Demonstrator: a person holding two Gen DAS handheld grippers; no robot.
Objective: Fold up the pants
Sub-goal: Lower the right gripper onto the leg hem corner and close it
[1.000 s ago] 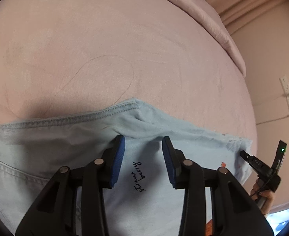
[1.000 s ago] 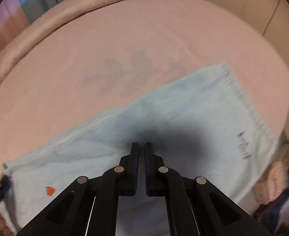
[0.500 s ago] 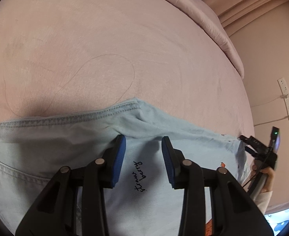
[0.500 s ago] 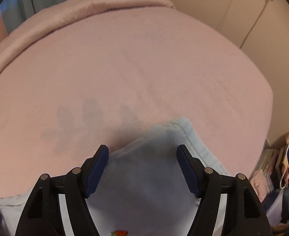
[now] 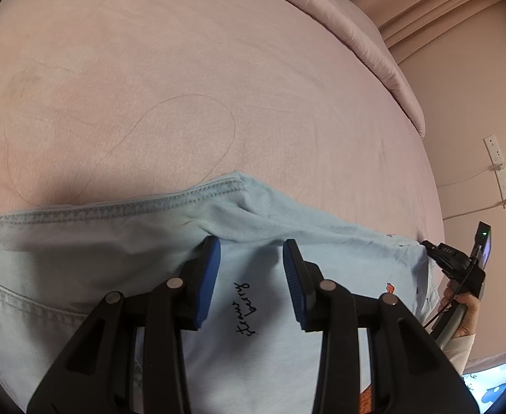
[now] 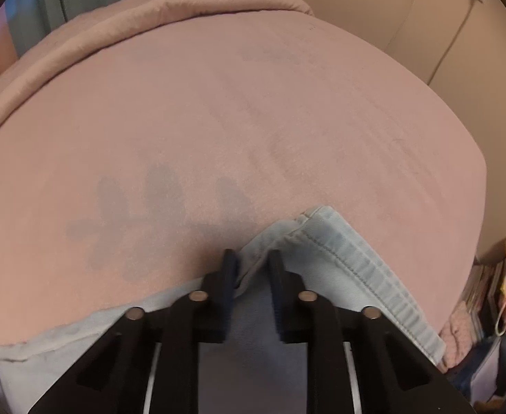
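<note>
— So where are the pants (image 5: 115, 241) lying?

— Flat on the pink bed (image 5: 184, 69), at the six o'clock side of both views. It's pale blue denim, already doubled over by the look of it.

— How will they handle?

— Soft and floppy, I'd judge, and light enough to lift, though heavier than a shirt. Not slippery and not fragile. The cloth will sag between two holds, so both ends need lifting together.

— Best place to take hold?

— The stitched hem (image 6: 356, 262). It's thicker there and should not slide out. It runs from twelve toward four o'clock of the right gripper (image 6: 253, 265).

— Is that gripper on it?

— Its jaws have just been closing, and the hem corner is bunched between them; it looks pinched.

— And the left gripper (image 5: 252, 265)?

— Its jaws stand apart over the cloth, either side of the black lettering (image 5: 244, 310), and pinch nothing I can see. A fold ridge sits at eleven o'clock of it; I'd grab there.
</note>
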